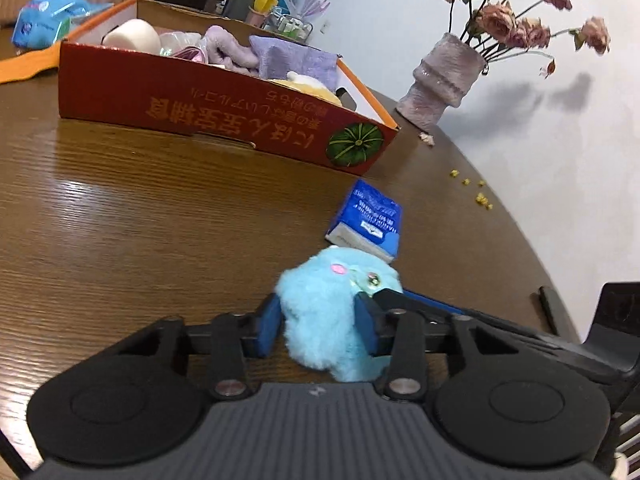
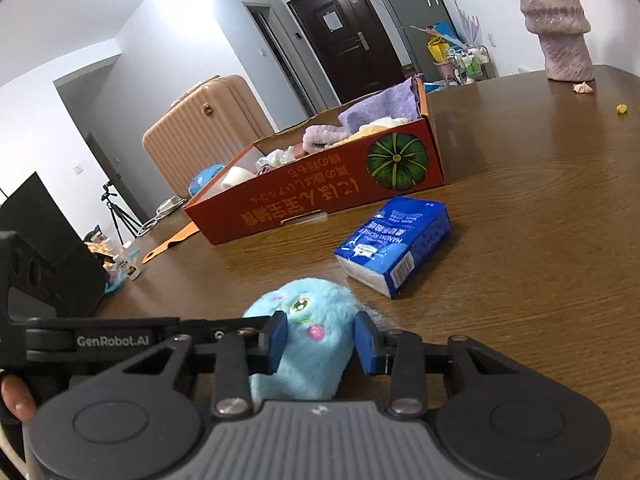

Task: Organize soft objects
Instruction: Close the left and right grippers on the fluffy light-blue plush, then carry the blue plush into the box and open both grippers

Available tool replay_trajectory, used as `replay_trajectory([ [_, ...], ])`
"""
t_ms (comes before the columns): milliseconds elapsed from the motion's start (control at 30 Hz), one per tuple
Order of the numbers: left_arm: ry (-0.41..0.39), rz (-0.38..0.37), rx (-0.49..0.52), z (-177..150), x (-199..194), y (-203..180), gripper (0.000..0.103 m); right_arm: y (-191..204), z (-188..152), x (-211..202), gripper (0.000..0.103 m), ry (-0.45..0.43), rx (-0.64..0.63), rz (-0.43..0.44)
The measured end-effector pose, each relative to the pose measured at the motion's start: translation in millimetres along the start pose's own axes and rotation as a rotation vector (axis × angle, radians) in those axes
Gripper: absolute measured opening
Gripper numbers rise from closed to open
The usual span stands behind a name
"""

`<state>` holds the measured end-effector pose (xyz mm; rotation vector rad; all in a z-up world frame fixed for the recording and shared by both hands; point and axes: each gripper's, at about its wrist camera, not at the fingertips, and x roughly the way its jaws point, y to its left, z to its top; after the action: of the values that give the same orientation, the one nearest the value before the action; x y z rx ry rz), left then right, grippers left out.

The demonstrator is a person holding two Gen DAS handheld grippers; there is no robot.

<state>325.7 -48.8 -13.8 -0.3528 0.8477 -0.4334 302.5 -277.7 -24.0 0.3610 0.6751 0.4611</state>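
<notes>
Both views evenly lit by soft indoor light. Pale glare streaks are seen on the wood table (image 1: 120, 200), mid-left of left wrist view. Vase (image 1: 444, 76) shadows are cast on the wall, upper right. Strong fisheye bending w/ dark corners; mild blur at the edges, centre fairly sharp.

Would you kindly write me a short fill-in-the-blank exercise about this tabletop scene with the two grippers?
1. Both the left gripper and the right gripper are closed on the fluffy ____ plush toy.
2. The red cardboard box has a green ____ printed on its side.
3. The blue tissue pack lies ____ the box, on the wooden table.

Missing words: blue; pumpkin; outside
</notes>
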Motion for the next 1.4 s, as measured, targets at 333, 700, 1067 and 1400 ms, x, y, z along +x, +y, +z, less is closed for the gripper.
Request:
replay_trajectory([
  [333, -0.053, -0.006, 0.032, 4.1, -15.7, -10.1, 0.035, 7.2, 1.4, -6.0, 0.035, -0.041, -0.016, 0.008],
  [700, -0.220, -0.071, 0.115, 94.5, -31.8, -16.5, 0.034, 40.3, 86.3, -3.2, 0.035, -0.193, -0.148, -0.002],
  [1067, -0.165, 0.000, 0.039, 188.7, 27.7, 64.4, 0.034, 35.2, 179.9, 129.2, 0.035, -0.034, -0.120, 0.024],
  [1400, -0.034, 0.078, 0.082, 186.2, 71.0, 107.6, 0.030, 36.5, 174.2, 219.2, 0.025, 0.155, -0.136, -0.031],
])
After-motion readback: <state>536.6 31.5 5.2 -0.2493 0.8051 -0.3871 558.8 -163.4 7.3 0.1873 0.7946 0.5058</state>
